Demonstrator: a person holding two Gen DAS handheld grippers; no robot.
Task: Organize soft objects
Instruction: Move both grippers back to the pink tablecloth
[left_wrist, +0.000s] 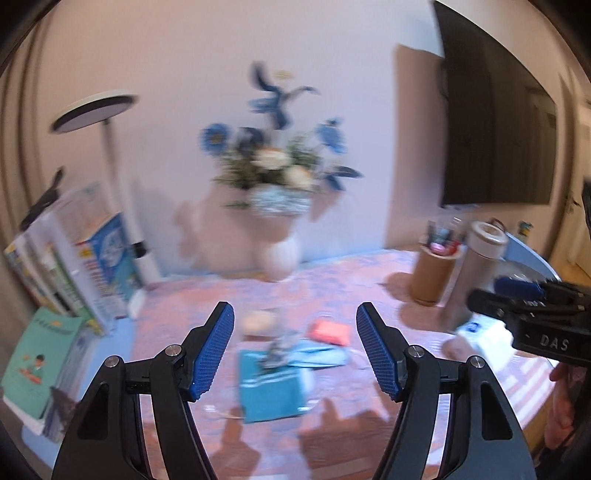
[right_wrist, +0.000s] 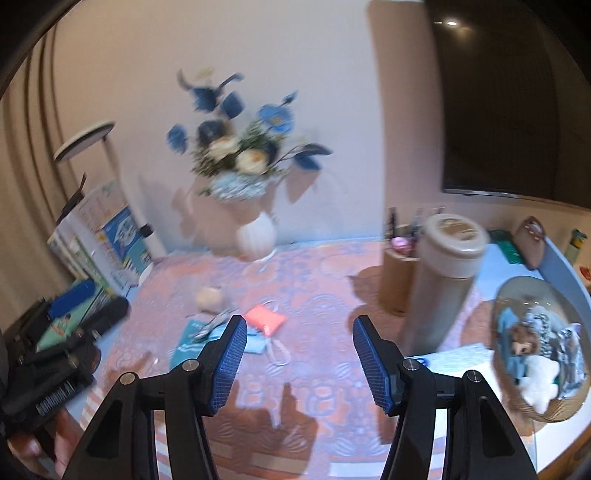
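Both grippers hang over the patterned tablecloth (right_wrist: 332, 280) with their blue pads apart and nothing between them: your left gripper (left_wrist: 295, 350) stands fairly wide, your right gripper (right_wrist: 300, 360) about the same, both empty. The pictures are blurred, so judge fine detail with care.

The soft things lie loose in the middle of the table. A teal cloth (left_wrist: 269, 387) sits nearest your left gripper, with a small dark-and-white item on its upper edge that is too blurred to name. A paler blue piece (right_wrist: 255, 343) lies just beside it, a coral pouch (right_wrist: 265, 318) a little farther back with a white loop trailing near it, and a round beige ball (right_wrist: 209, 297) beyond those, toward the white vase (right_wrist: 256, 236). The woven basket (right_wrist: 576, 398) at the right edge of the table already holds several plush things, so it looks like the place to fill.

Settle your hands before you commit. Pick one item, and the coral pouch looks like the easiest start for your right gripper, since it lies apart from the pile. Come down with the pads either side of its thickest part, close until the fabric bunches, then lift clear before you swing toward the basket. Mind the tall flask (right_wrist: 443, 280) and the pen holder (right_wrist: 399, 280) that stand between the pile and the basket; carry over them, not through. Keep your left gripper off the teal cloth until the right one is away.
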